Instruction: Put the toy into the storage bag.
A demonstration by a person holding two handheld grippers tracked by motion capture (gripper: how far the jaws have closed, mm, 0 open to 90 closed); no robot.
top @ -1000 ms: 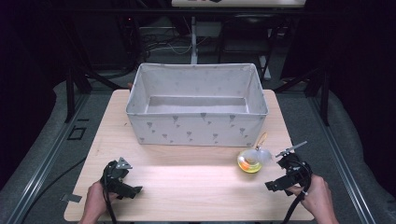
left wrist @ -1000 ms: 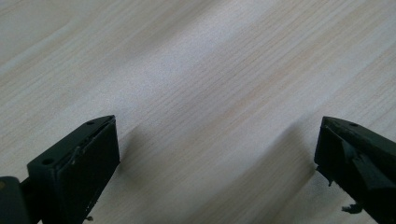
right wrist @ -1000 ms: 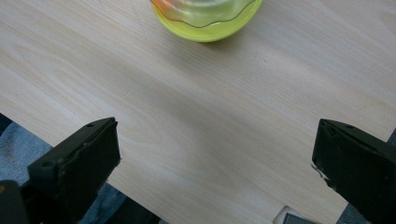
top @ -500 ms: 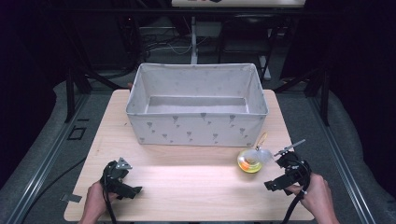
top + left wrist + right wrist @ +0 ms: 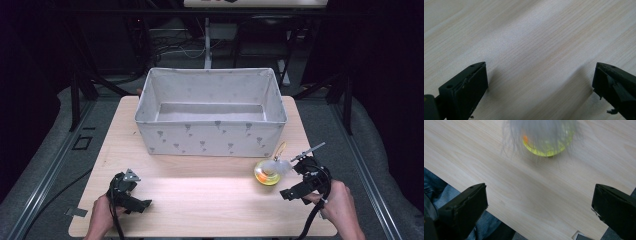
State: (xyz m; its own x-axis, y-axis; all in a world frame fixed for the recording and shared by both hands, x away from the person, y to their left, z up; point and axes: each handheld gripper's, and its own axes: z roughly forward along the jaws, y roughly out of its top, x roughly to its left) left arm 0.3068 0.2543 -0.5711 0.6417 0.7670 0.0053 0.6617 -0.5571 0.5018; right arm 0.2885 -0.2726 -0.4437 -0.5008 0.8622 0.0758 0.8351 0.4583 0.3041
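A yellow-green toy ball (image 5: 266, 174) with a white feather tuft (image 5: 278, 166) is seen near-right on the table (image 5: 210, 195), before the fabric bin (image 5: 211, 112). Judged light, springy, roll-prone; best pinched across the ball. Right gripper (image 5: 539, 207) jaws wide apart, empty; left gripper (image 5: 540, 87) likewise.

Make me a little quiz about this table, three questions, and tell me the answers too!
1. True or false: the yellow ball toy is inside the grey box.
2. Which gripper is nearer the toy? A) left gripper B) right gripper
3. Fill in: both grippers' jaws are wide ____.

Key: 1 false, it lies on the wooden table in front of the box. 2 B. 3 open.
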